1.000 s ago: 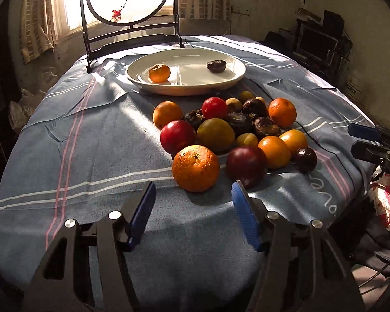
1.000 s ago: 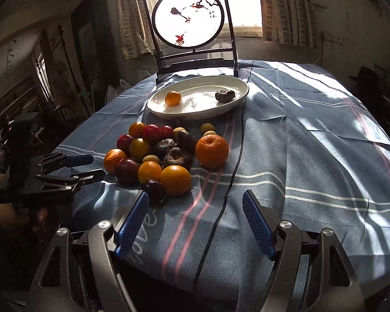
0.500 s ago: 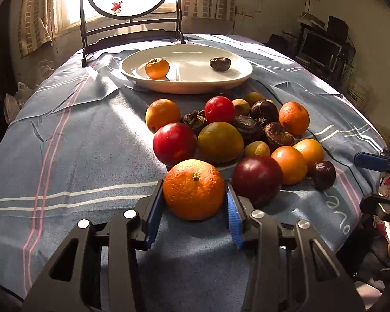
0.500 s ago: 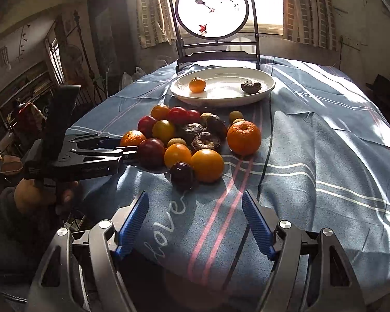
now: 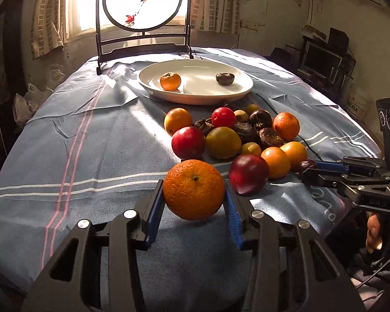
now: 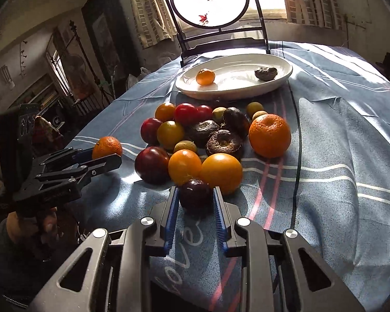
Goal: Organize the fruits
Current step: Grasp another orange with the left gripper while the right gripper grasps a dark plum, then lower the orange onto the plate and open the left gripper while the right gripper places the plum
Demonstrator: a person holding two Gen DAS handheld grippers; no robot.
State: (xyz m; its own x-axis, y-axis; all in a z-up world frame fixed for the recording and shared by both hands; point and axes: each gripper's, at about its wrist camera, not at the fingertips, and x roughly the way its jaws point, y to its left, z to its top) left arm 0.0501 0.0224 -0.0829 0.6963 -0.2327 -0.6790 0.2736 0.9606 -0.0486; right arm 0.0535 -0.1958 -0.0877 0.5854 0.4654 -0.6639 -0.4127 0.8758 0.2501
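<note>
1. Two grippers work at the near edge of the fruit pile point(image 5: 236, 135) on a table under a blue striped cloth point(image 5: 91, 143); both are clamped on fruit.
2. The left gripper point(image 5: 194, 202) pinches a large orange point(image 5: 194, 189) between its blue pads, one pad pressed to each side; its jaws closed in within the last second, and the right wrist view shows this orange point(image 6: 107, 147) at the pile's left edge.
3. The right gripper point(image 6: 196, 202) has just been closing, and its pads now press on a small dark plum point(image 6: 195, 194) at the nearest point of the pile; the plum touches two orange-yellow fruits just behind it.
4. The rest of the pile lies between the grippers and the plate: red plums, a yellow-green fruit, small tan fruits, wrinkled dark brown ones, and another large orange point(image 6: 270, 135) at its right side.
5. A white oval plate point(image 5: 195, 98) sits beyond the pile; it holds a small orange point(image 5: 170, 80) on its left part and a dark wrinkled fruit point(image 5: 225, 79) on its right, well apart.
6. A round painted screen point(image 5: 143, 0) on a dark stand rises behind the plate, in front of a bright window.
</note>
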